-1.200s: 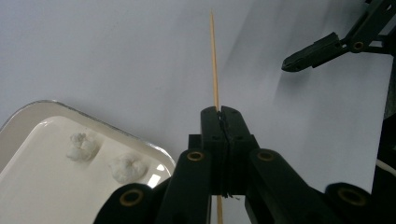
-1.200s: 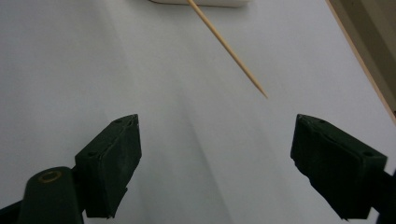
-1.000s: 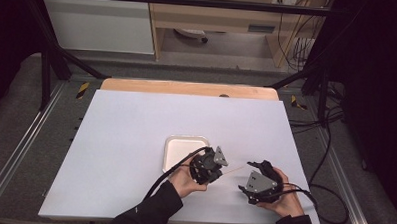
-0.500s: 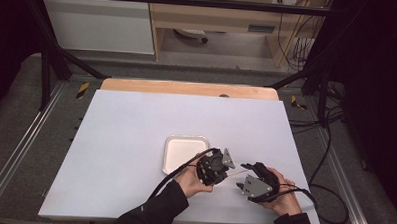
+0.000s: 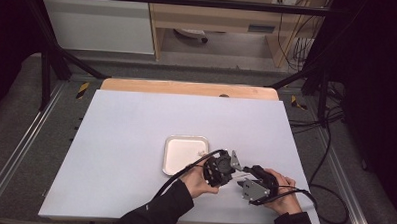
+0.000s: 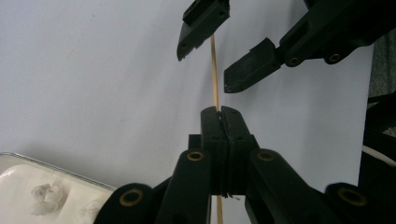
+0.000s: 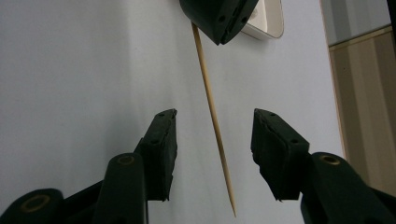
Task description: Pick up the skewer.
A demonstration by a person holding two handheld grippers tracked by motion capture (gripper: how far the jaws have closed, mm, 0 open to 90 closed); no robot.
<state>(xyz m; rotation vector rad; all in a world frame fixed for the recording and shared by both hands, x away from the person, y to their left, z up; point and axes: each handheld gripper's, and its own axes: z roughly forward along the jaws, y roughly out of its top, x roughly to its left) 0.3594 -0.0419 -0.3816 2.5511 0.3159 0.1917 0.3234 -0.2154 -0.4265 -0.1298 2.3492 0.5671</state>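
Left gripper [image 6: 220, 114] is clamped on a thin wooden stick [image 6: 215, 70] — its jaws are pressed together around it. Right gripper [image 7: 212, 135] faces it, jaws partly apart and just closing in, the stick [image 7: 210, 107] between its pads but untouched. Both hover over the white table [image 5: 125, 134], just beside a shallow white tray [image 5: 171, 161] — near the front edge.

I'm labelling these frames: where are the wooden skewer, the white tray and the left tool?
wooden skewer [image 7: 211, 105], right gripper view, mid-shaft.
white tray [image 5: 166, 156], high view, left rim.
left tool [image 6: 220, 114], left gripper view, shut tips clamping the skewer.
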